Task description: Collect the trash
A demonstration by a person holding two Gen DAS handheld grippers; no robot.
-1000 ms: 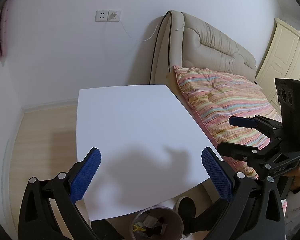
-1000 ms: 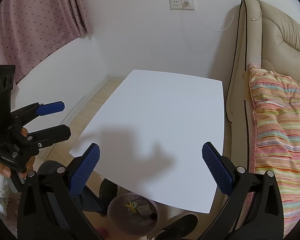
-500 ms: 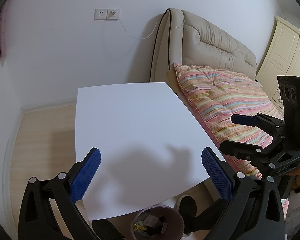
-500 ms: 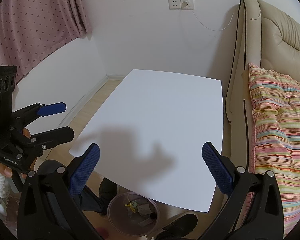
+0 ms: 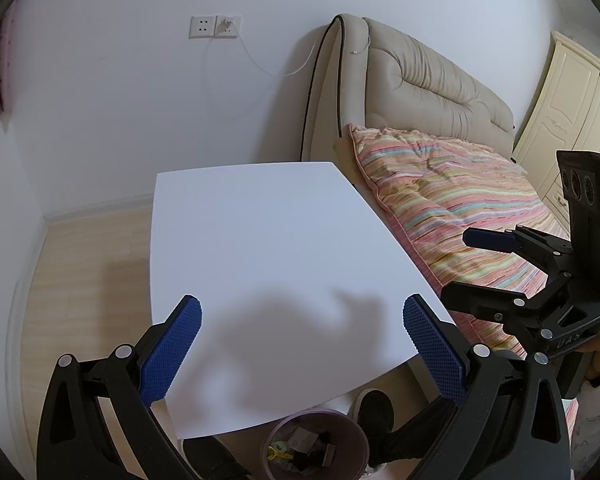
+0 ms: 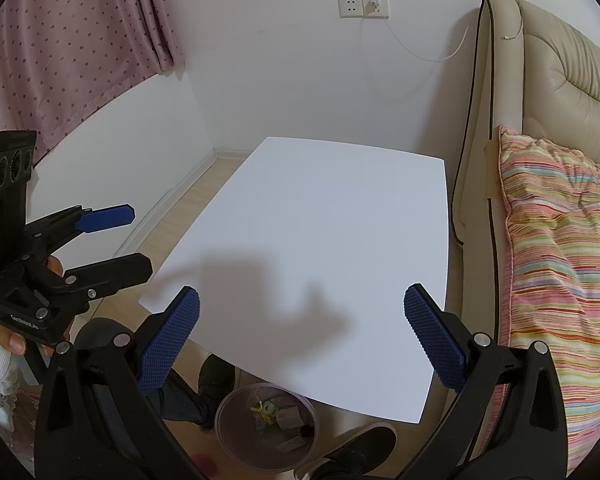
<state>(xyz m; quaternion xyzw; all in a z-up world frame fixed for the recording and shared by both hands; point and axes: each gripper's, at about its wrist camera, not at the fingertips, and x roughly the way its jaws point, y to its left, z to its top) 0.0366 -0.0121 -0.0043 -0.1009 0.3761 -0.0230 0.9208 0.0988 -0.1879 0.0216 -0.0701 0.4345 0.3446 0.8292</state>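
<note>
Little has moved beyond a slight drift of both views: left tool (image 5: pixel 302 344) and right tool (image 6: pixel 300 336) hover with jaws apart and empty over the bare surface (image 5: pixel 260 240), trash already in the bin (image 6: pixel 266 426) below, so a careless lowering could knock it over.

- The right gripper (image 5: pixel 476 268) carries pale raised letters on its black body, seemingly "UAS".
- The left gripper (image 6: pixel 120 240) bears similar lettering, too blurred to read.
</note>
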